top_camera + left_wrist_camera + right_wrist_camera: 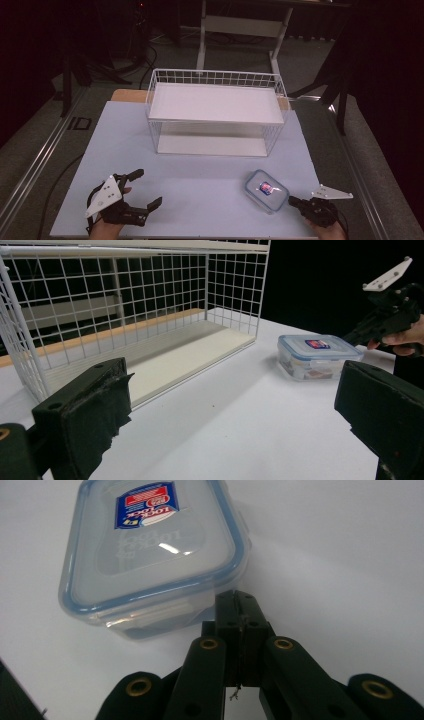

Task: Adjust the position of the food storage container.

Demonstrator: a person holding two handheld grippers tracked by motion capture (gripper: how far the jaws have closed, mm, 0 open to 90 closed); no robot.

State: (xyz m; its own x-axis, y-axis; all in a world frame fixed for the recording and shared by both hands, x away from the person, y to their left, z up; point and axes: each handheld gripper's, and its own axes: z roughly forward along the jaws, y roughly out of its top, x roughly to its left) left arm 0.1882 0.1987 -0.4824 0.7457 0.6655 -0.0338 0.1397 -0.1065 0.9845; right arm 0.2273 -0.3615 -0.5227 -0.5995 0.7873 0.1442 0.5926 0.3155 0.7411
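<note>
High view: container (266, 189) near table (200, 200) front edge, beside right gripper (294, 202).

Container (155, 555) far edge cropped; contents blurred, possibly food; label unreadable.

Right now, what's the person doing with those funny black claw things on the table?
A person holds a gripper in each hand at a white table. The left gripper is wide open and holds nothing. The right gripper is shut, its tip right beside a clear food box with a blue-rimmed lid, maybe touching it, not gripping it. Behind them stands a white wire basket rack with nothing on its shelves. Nothing has been picked up.
</note>
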